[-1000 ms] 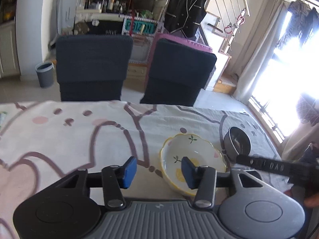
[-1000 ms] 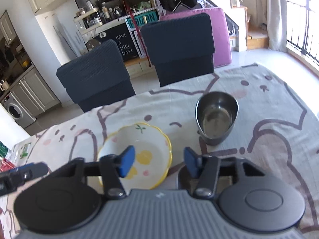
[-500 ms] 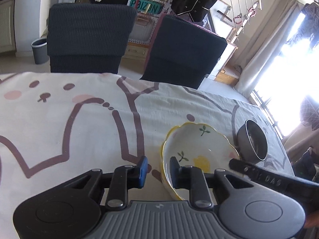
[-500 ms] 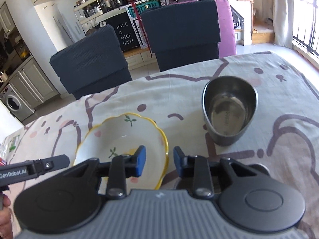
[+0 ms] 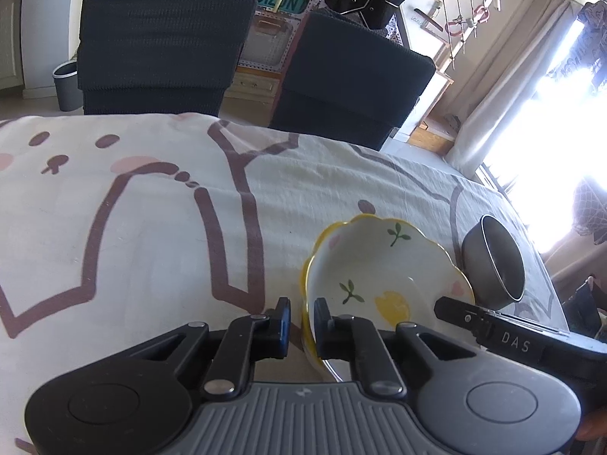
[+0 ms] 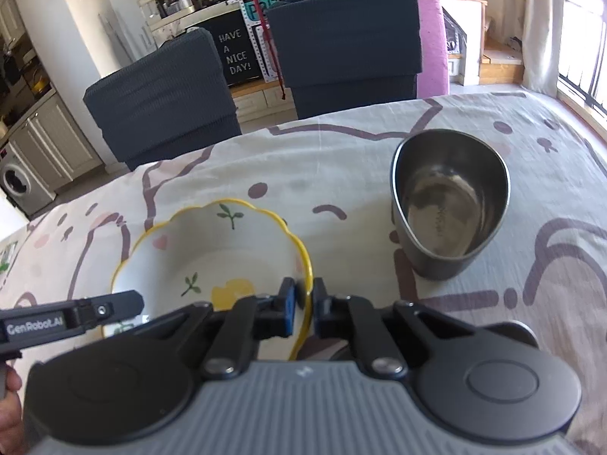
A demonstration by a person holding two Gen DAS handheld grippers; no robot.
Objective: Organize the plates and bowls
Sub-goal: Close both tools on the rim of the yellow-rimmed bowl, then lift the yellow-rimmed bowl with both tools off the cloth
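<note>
Left wrist view: the surface [image 5: 151, 227] was covered by a cream cloth printed with brown outlines and pink spots. The flowered bowl [image 5: 383, 269], white with a yellow scalloped rim, sat toward its right side, and the steel bowl [image 5: 493, 261] stood just beyond it, nearer the bright window. The left gripper [image 5: 302, 320] was closing its jaws over the flowered bowl's near-left rim, one pad outside and one inside, though contact could not be told for certain. Two dark chairs [image 5: 159, 45] stood behind the surface, with shelving, a grey bin and a hanging black jacket farther back.

Right wrist view: the right gripper [image 6: 303, 309] was closing likewise over the same bowl's [image 6: 212, 250] right rim, which sat between the blue pads. The steel bowl [image 6: 451, 204] stood apart to the right on the cloth. Behind the chairs [image 6: 341, 41] were a letter board reading "HAVE A NICE DAY!", kitchen cabinets and a washing machine [image 6: 17, 182] at left.
</note>
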